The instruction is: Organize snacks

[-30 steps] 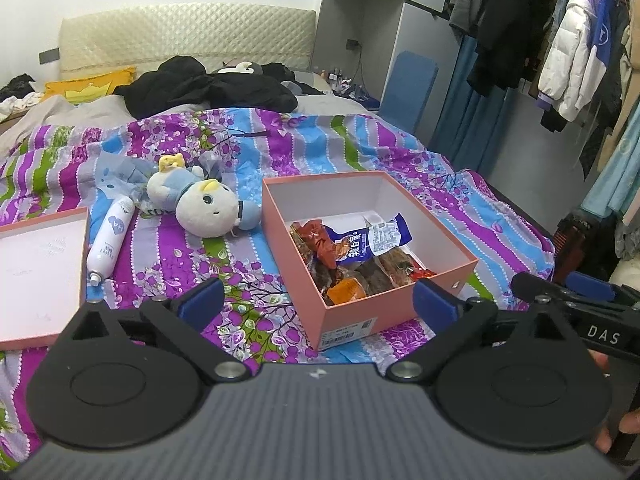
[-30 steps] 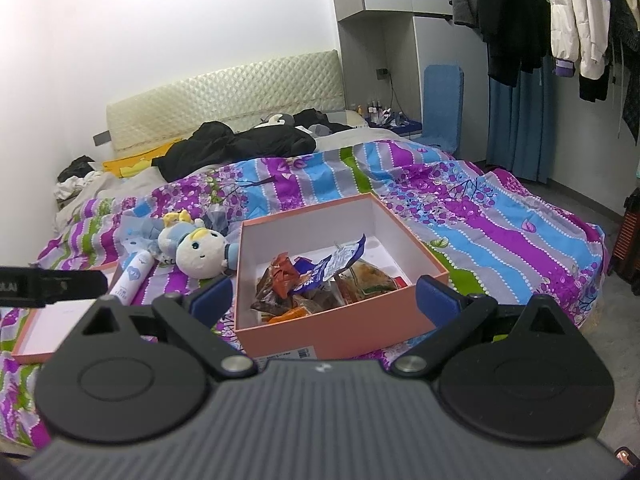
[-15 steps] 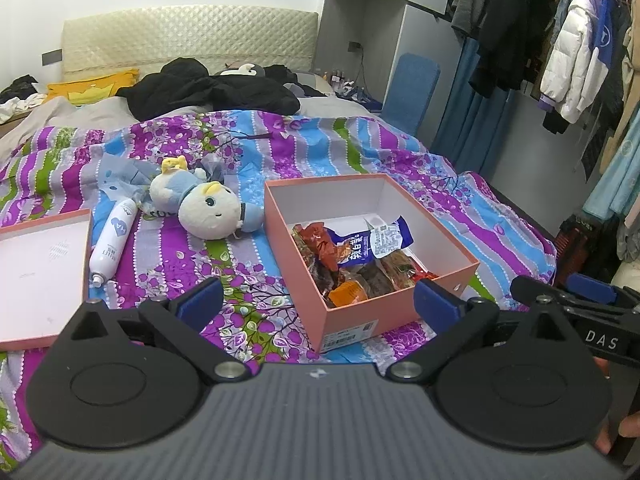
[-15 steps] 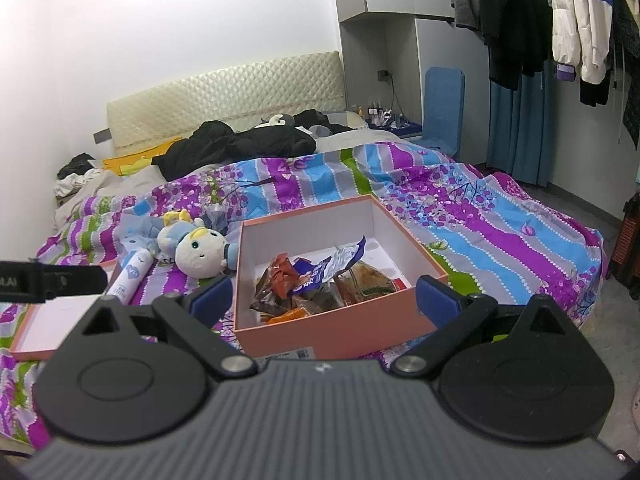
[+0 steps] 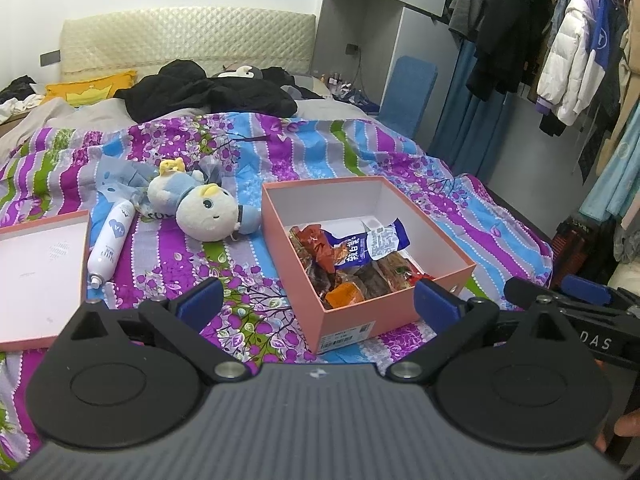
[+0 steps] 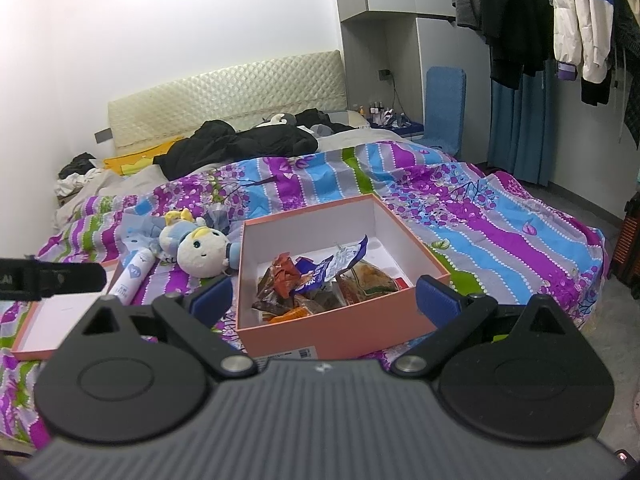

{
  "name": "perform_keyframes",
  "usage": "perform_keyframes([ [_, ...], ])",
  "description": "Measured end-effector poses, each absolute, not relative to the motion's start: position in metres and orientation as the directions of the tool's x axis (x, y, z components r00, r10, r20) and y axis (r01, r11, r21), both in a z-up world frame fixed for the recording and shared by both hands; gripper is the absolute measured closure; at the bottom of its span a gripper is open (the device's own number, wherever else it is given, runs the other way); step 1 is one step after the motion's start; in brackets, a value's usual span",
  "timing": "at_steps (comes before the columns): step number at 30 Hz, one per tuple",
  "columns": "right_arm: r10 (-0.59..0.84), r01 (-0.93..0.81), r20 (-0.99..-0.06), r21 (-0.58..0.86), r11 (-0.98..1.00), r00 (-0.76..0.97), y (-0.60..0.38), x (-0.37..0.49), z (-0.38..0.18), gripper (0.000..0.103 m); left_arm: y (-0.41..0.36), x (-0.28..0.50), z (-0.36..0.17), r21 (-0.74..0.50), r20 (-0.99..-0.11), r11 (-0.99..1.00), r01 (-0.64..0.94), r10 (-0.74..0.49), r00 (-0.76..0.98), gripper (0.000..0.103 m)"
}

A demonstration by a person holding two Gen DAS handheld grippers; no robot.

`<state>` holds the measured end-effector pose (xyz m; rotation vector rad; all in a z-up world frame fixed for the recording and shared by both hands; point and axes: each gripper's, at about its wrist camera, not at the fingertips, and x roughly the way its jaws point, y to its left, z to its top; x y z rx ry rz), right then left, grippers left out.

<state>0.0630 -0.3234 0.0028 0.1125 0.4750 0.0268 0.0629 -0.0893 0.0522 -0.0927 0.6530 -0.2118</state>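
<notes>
Snack packets (image 5: pixel 352 256): piled in pink box (image 5: pixel 400 308), frame centre, on bed. Left gripper (image 5: pixel 318 300), right gripper (image 6: pixel 324 294): jaws wide, empty. Change since earlier: negligible drift; lid (image 5: pixel 40 272) probably comes next.

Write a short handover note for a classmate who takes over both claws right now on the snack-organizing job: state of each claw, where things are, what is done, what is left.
Left claw: open, empty, hovering short of the pink box.
Right claw: open, empty, also in front of the box.
Snack packets lie piled in the near part of the box, a blue packet on top; the far part is bare.
The box lid lies upturned on the bedspread to the left, past a white spray bottle and a plush doll.
Done: snacks are in the box.
Left: probably tidy the pile and fit the lid.
</notes>
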Motion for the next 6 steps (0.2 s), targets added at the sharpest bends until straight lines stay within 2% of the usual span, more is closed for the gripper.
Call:
perform_keyframes([
  [6,0.053,-0.001,-0.455,0.115,0.993,0.889,-0.3235,0.0634,0.0027,0.003,-0.0868,0.0621,0.0521,-0.153,-0.591,0.974,0.167,-0.226,0.774,0.000],
])
